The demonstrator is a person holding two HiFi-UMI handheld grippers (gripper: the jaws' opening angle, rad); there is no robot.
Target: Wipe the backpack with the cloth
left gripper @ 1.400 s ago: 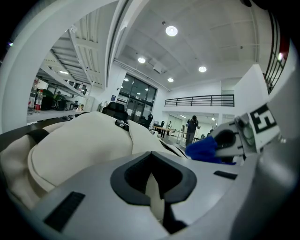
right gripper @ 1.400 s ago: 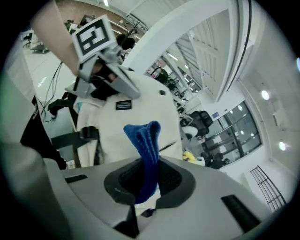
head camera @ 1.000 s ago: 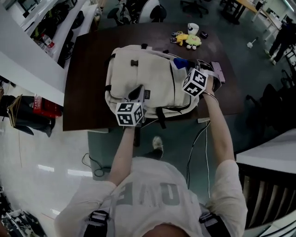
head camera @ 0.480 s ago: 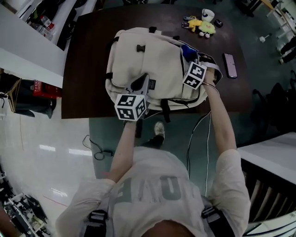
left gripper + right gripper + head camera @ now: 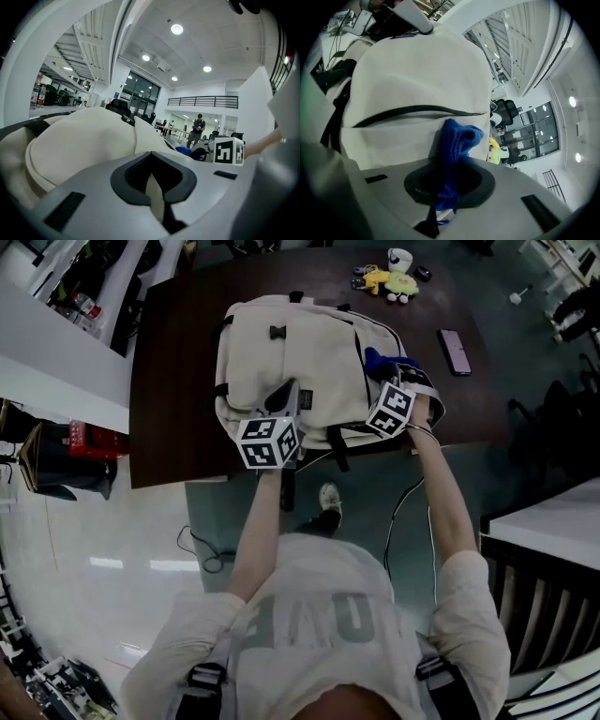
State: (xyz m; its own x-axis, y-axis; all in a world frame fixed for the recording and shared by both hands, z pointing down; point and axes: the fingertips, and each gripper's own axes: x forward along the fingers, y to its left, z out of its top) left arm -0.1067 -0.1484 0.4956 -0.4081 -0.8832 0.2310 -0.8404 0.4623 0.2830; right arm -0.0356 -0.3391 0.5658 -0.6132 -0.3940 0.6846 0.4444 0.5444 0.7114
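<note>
A cream backpack (image 5: 291,357) lies flat on the dark brown table (image 5: 178,381). My left gripper (image 5: 284,401) rests on its near front panel, shut on a cream fold of the backpack (image 5: 84,140); the sliver of fabric shows between the jaws of the left gripper (image 5: 153,180). My right gripper (image 5: 386,381) is at the backpack's right side, shut on a blue cloth (image 5: 379,360). In the right gripper view the blue cloth (image 5: 457,138) bunches out of the right gripper (image 5: 447,187) and presses against the backpack's (image 5: 417,70) side near a dark zip line.
At the table's far end sit a yellow plush toy (image 5: 389,282) and a white cup (image 5: 400,259). A phone (image 5: 454,351) lies right of the backpack. A white desk (image 5: 56,371) and a red box (image 5: 89,442) stand to the left. A person (image 5: 196,129) stands far off.
The right gripper has slid the blue cloth along the backpack's right side toward the near edge. The left gripper has kept its hold on the backpack's front.
</note>
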